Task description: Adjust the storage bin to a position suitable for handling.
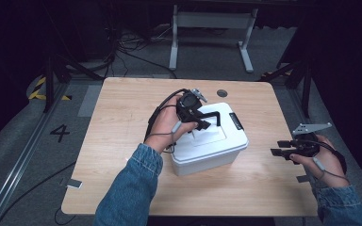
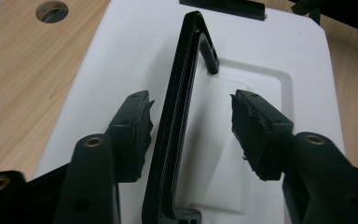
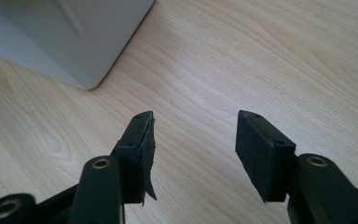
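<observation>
Currently the left gripper (image 2: 191,126) has its fingers (image 2: 135,126) spread to either side of the raised black handle (image 2: 177,116); one pad lies close against the handle, the other stands apart, so no grip is made. The handle is tilted up from the lid recess (image 2: 261,74) and runs lengthwise straight away from the gripper. The white box (image 1: 207,150) sits near the middle of the worktop (image 1: 122,141), lid on, black latch (image 1: 236,121) on its right end, long axis running from near left to far right. The right gripper (image 3: 193,149) hangs open over bare worktop, well apart from the box (image 3: 51,37). Judged status: handle approached, closing and lifting not yet done.
</observation>
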`<state>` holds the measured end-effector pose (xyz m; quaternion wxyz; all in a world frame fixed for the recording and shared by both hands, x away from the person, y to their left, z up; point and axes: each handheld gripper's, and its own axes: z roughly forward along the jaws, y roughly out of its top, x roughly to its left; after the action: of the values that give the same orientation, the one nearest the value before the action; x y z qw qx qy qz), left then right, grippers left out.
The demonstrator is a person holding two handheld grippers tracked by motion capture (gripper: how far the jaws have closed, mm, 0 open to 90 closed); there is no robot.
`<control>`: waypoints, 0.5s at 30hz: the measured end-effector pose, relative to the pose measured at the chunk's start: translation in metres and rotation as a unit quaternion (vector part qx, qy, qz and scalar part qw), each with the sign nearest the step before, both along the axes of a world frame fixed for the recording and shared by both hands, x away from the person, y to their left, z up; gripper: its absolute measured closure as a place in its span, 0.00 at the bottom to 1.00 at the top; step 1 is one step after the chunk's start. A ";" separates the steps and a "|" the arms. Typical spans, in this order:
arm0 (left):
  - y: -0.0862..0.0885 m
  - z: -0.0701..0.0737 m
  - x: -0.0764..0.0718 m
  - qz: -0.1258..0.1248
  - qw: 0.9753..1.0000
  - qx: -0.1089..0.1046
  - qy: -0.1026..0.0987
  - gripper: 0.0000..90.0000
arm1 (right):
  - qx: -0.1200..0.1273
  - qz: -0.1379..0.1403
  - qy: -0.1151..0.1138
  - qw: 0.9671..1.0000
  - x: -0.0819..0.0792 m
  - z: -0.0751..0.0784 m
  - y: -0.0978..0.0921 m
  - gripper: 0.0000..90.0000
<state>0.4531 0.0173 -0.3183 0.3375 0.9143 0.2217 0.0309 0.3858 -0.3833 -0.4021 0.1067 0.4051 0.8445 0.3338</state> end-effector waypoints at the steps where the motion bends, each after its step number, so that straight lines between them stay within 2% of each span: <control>1: -0.001 0.000 0.000 0.000 1.000 0.001 0.003 0.58 | 0.000 0.000 0.002 1.000 0.000 0.000 0.000 0.53; 4: -0.002 -0.002 -0.001 -0.002 1.000 0.000 0.000 0.62 | 0.000 0.000 0.003 1.000 0.000 -0.001 0.001 0.53; 8: -0.003 -0.002 -0.001 -0.006 1.000 0.010 -0.002 0.70 | -0.001 0.001 0.004 1.000 0.000 -0.001 0.002 0.53; 10: -0.003 -0.002 -0.002 -0.006 1.000 0.008 -0.003 0.73 | -0.001 0.003 0.003 1.000 0.000 -0.002 0.002 0.53; 11: -0.003 -0.002 -0.002 -0.007 1.000 0.001 -0.007 0.76 | 0.000 0.002 0.003 1.000 0.000 -0.002 0.002 0.53; 14: -0.001 0.000 -0.004 -0.004 1.000 -0.007 -0.008 0.85 | 0.000 0.001 0.005 1.000 0.001 -0.002 0.003 0.53; 15: -0.001 0.002 -0.003 -0.004 1.000 -0.006 -0.003 0.88 | 0.000 0.001 0.005 1.000 0.001 -0.002 0.003 0.53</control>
<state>0.4496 0.0164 -0.3166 0.3437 0.9132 0.2168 0.0306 0.3865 -0.3805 -0.4041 0.1023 0.4059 0.8452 0.3323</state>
